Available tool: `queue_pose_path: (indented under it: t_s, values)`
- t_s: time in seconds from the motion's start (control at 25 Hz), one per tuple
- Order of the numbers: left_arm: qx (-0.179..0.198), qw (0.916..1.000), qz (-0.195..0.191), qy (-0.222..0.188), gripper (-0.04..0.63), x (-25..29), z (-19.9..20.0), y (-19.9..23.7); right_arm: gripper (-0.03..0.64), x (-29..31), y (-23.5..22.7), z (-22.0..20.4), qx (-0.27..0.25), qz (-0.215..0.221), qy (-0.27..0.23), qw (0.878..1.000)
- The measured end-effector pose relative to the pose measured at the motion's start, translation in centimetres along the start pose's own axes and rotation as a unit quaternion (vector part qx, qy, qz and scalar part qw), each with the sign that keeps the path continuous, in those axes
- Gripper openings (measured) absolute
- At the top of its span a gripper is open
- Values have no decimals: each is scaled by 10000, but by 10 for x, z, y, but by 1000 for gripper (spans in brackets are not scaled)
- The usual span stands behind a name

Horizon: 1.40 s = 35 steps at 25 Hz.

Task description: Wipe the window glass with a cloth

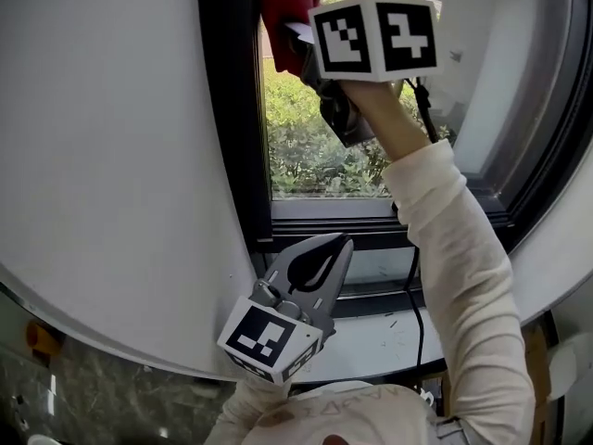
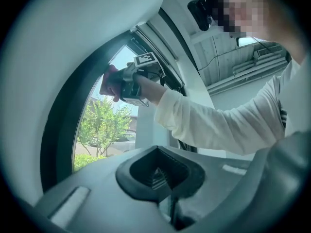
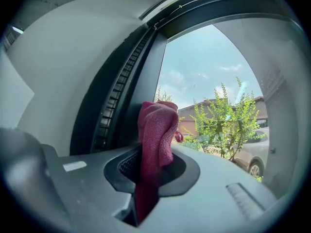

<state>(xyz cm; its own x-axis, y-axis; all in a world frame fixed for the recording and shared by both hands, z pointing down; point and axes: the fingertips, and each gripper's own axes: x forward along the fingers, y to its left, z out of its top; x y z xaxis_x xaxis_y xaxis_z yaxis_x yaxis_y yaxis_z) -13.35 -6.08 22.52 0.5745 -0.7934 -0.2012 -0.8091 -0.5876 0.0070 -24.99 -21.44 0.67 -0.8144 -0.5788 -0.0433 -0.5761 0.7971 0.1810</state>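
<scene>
- Two grippers show. The right gripper (image 1: 298, 44) is raised high, its jaws clamped on a red cloth (image 1: 278, 7). The left gripper (image 1: 326, 253) hangs low just above the sill (image 1: 389, 334), jaws closed on nothing.
- The cloth sits at the upper left of the glass (image 1: 315, 146), right beside the dark frame (image 1: 232, 109). In the right gripper view it bunches up out of the jaws toward the pane; whether it presses on the glass I cannot tell.
- Progress: the wipe looks to be under way at the top corner. No streaks or wet marks show what is cleaned, so I judge most of the pane, below and to the right, is left.
- Around: a white wall (image 1: 111, 156) on the left, a black cable (image 1: 414, 286) running down by the sleeve (image 1: 454, 248) to the sill, and trees and a car outside.
- In the way: the frame close on the left would cut a leftward stroke short, and the cable may drag. The left gripper is clear of the pane.
</scene>
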Motion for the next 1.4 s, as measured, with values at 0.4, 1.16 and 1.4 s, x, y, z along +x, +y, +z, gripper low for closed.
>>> queue_pose_path:
  t_s: [0.4, 1.16, 1.4]
  values:
    - [26, 9979, 451, -456, 0, 19, 30, 29, 61, 0, 5, -2, -690, -312, 90, 9971]
    - [476, 9958, 702, -330, 1, 64, 60, 53, 58, -48, -60, -5, -626, -197, 22, 9978]
    - [523, 9970, 537, -173, 1, 100, 52, 41, 58, -83, -104, -16, -523, -283, -30, 9982]
